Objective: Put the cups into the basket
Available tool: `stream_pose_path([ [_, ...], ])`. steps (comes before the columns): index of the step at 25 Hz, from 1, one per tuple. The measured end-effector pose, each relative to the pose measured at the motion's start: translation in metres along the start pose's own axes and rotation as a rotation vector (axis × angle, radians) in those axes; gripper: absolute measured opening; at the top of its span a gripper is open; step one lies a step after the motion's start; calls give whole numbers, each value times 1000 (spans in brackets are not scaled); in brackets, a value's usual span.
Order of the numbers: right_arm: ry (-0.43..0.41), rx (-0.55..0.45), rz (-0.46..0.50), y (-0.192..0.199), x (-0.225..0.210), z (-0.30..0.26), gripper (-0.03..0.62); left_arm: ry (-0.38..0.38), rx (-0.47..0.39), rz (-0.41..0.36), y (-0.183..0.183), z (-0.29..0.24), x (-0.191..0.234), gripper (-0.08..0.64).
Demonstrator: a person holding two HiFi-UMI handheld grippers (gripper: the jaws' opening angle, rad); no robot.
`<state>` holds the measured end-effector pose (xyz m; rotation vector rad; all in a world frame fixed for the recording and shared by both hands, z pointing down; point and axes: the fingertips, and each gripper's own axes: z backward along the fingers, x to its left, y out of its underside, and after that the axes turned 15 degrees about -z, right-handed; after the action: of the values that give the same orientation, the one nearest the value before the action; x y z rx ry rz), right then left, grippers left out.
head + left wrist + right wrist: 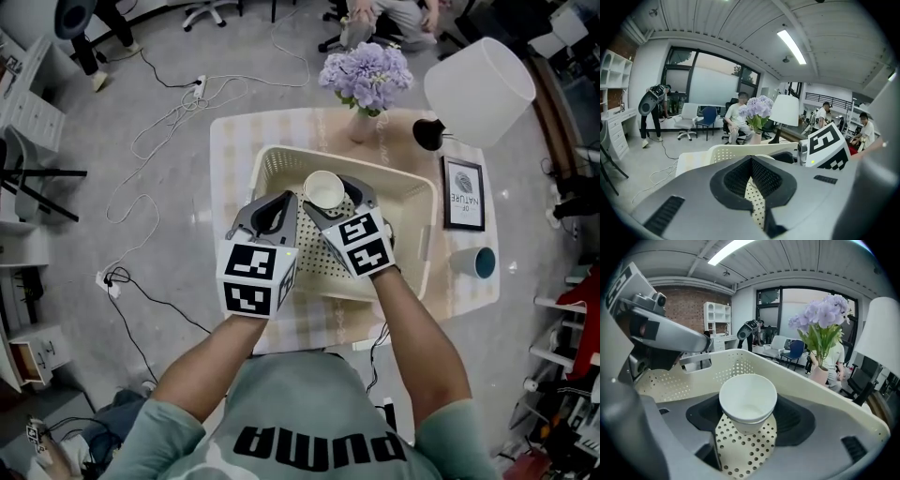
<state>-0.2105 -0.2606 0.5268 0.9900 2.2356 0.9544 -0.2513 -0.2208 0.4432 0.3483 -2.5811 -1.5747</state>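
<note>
The right tool [330, 199] is closed on a white paper cup [747, 399]. Its two dark pads press the cup's sides just below the rim, so the jaws stand wide. The cup is upright, mouth up, and hangs over the floor of a cream perforated plastic basket [272, 164], toward the basket's 12 o'clock wall. From the right gripper view I cannot tell whether its base touches the floor.

The left tool [751, 160] sits just beside the right one, at its 9 o'clock in the head view. Its jaws are drawn together at the tips with nothing between them, and only a narrow wedge of basket floor shows through the gap behind. It points into the basket over the 7 o'clock part of the rim.

The basket rests on a worktop [232, 159] covered with a pale checked cloth. A second cup with a teal inside [475, 262] stands on the worktop outside the basket, at its 4 o'clock. A black-framed picture [463, 193] lies at the basket's 3 o'clock. A white-shaded lamp [478, 91] is at 1 o'clock, and a vase of purple flowers [367, 75] at 12 o'clock.
</note>
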Motion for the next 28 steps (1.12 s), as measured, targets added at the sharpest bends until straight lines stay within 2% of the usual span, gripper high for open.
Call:
stream_pose_path([
  [13, 33, 56, -10, 25, -19, -23, 327, 38, 31, 27, 9, -17, -3, 2],
  [28, 34, 95, -38, 35, -24, -3, 341, 79, 25, 18, 5, -18, -17, 2],
])
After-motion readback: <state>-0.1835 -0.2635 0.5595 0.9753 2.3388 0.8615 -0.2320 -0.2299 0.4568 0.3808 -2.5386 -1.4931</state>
